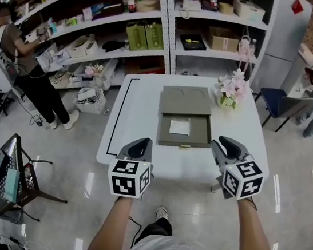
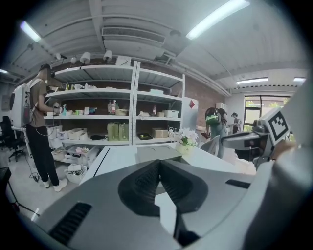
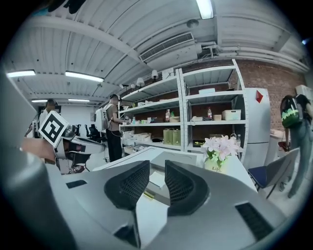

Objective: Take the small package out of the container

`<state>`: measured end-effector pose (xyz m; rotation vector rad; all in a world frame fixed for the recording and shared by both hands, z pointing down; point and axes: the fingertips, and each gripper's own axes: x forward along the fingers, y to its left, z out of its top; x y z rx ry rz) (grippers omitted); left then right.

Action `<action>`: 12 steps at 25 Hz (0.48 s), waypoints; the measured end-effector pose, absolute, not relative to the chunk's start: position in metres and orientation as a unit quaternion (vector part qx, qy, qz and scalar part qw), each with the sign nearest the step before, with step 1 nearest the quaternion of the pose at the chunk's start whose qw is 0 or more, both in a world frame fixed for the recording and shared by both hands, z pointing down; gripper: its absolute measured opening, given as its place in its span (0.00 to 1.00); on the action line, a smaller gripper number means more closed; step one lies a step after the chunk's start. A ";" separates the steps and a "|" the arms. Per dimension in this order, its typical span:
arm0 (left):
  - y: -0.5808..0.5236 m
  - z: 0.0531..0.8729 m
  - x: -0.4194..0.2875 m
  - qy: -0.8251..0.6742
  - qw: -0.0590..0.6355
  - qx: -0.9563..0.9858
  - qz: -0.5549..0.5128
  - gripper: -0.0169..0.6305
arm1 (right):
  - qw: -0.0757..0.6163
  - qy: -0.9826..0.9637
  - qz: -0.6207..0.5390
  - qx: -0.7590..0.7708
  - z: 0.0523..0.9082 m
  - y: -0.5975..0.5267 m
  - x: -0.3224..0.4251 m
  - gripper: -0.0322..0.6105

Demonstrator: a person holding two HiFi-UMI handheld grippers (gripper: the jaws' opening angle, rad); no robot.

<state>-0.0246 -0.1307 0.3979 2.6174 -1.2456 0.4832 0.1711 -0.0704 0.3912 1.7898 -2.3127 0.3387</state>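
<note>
Small package (image 1: 179, 126): white, flat, lying inside the container, towards its middle, untouched by either gripper.

Container (image 1: 166, 133): shallow grey-brown box, open, standing near the centre of the worktop. Its lid (image 1: 186, 100) is folded back flat on the far side.

Worktop (image 1: 136, 104): white, rectangular, with a thin black line (image 1: 121, 115) running along its left edge and far-left corner.

Left gripper (image 1: 138, 149): held over the near edge of the worktop, just left of the container and apart from it. Its fingers (image 2: 142, 183) are clenched tip to tip with nothing between them.

Right gripper (image 1: 225, 143): held over the near edge, just right of the container's front corner and not touching it. Its fingers (image 3: 129, 185) are released, with a clear gap between them and nothing gripped.

Flowers (image 1: 233, 87): pale pink, in a small pot at the worktop's right edge, beside the lid.

Chair (image 1: 278, 104): dark blue, on the floor to the right of the worktop.

Shelves (image 1: 165, 22): white, behind the worktop, loaded with boxes, bottles and trays.

Person (image 1: 29, 64): standing at the left end of the shelves, wearing a white backpack.
</note>
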 end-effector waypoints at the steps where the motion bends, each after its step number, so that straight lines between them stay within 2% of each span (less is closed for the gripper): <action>1: -0.138 0.399 -0.025 -0.418 0.103 0.887 0.164 0.03 | 0.101 -0.780 0.117 0.607 0.393 -0.076 0.171 0.21; 12: -0.216 0.403 -0.026 -0.383 0.105 0.903 0.166 0.03 | 0.122 -0.760 0.152 0.620 0.412 -0.142 0.162 0.29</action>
